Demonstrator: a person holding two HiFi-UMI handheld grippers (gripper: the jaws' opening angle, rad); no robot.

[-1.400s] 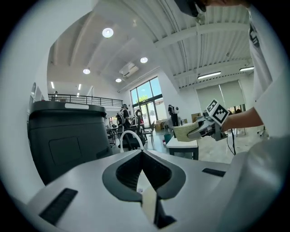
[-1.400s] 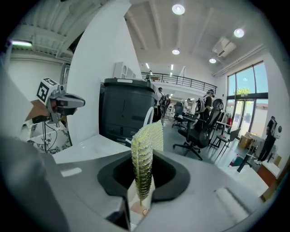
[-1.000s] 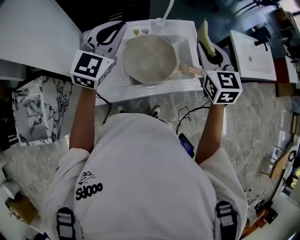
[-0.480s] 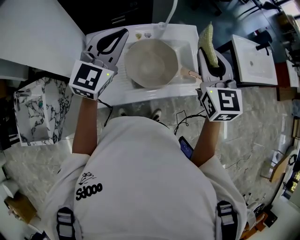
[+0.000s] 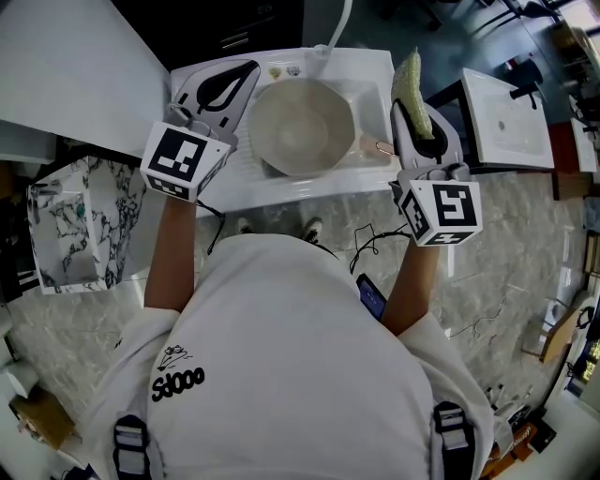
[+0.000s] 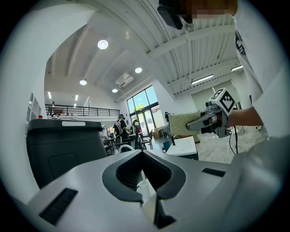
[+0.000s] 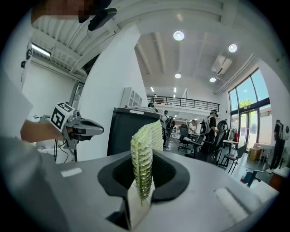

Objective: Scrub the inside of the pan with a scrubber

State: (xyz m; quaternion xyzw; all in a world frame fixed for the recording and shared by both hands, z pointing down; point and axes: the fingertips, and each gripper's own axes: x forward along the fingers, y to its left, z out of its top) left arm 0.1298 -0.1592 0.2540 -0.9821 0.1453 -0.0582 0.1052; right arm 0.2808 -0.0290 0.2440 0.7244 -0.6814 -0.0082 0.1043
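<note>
A round beige pan (image 5: 300, 127) lies in the white sink (image 5: 375, 70), its handle (image 5: 377, 145) pointing right. My right gripper (image 5: 409, 105) hovers over the sink's right edge, shut on a green-yellow mesh scrubber (image 5: 411, 86) that stands upright between the jaws (image 7: 144, 163). It is beside the pan, not touching it. Over the sink's left rim my left gripper (image 5: 246, 66) is raised, jaws together with nothing held (image 6: 155, 206). Each gripper view shows the other gripper across the sink: the right gripper (image 6: 209, 118), the left gripper (image 7: 93, 129).
A faucet (image 5: 336, 23) rises behind the sink. A white counter (image 5: 75, 66) lies at far left and a second white basin (image 5: 506, 112) at right. A marble-patterned box (image 5: 75, 220) stands on the floor at left; cables (image 5: 375, 234) trail below the sink.
My right gripper has drawn back a little toward the person, still gripping the scrubber. The left gripper and the pan have barely moved.
</note>
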